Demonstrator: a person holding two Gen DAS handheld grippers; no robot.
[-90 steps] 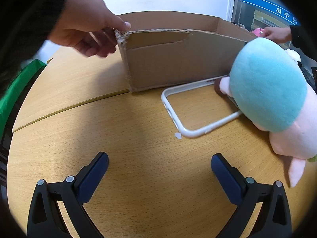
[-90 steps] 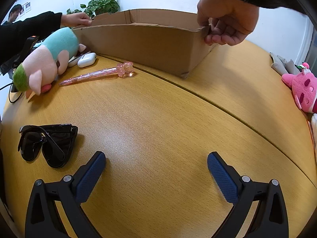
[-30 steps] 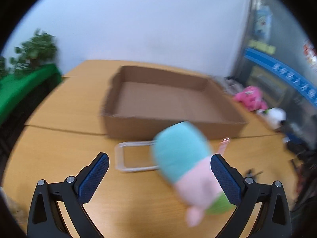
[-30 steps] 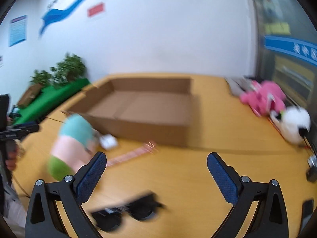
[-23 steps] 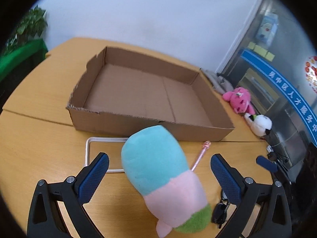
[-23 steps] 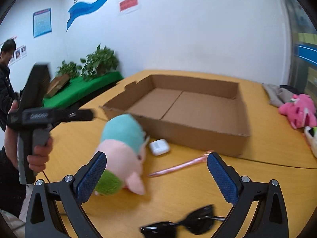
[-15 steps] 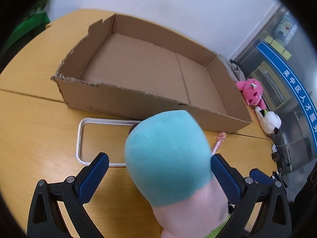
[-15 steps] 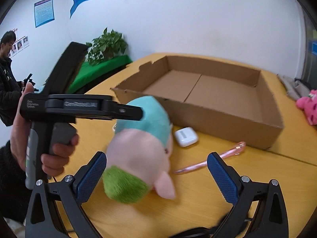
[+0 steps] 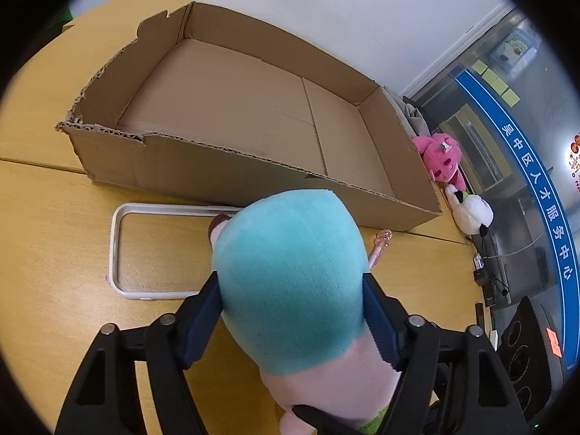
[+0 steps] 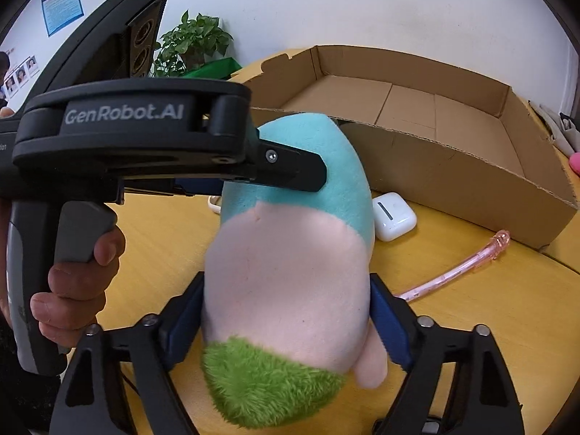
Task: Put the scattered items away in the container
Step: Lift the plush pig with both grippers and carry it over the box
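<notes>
A plush toy [image 9: 293,275] with a teal top, pink middle and green end lies on the wooden table in front of an open, empty cardboard box [image 9: 232,94]. My left gripper [image 9: 291,311] is shut on its teal part. My right gripper [image 10: 286,322] is shut on its pink part [image 10: 286,275], just behind the left gripper's finger [image 10: 290,170]. The box also shows in the right wrist view [image 10: 417,108]. A white phone bumper frame [image 9: 119,253], a pink pen [image 10: 456,268] and a white earbud case [image 10: 393,215] lie by the box's near wall.
A pink plush [image 9: 442,157] and a white plush [image 9: 471,214] lie past the box's right end. Black devices [image 9: 525,348] sit at the table's right side. A potted plant [image 10: 192,43] stands behind the table. A hand [image 10: 72,286] holds the left gripper's handle.
Both grippers came down from above the table onto the plush toy and closed on it; half a second ago their jaws were wide open.
</notes>
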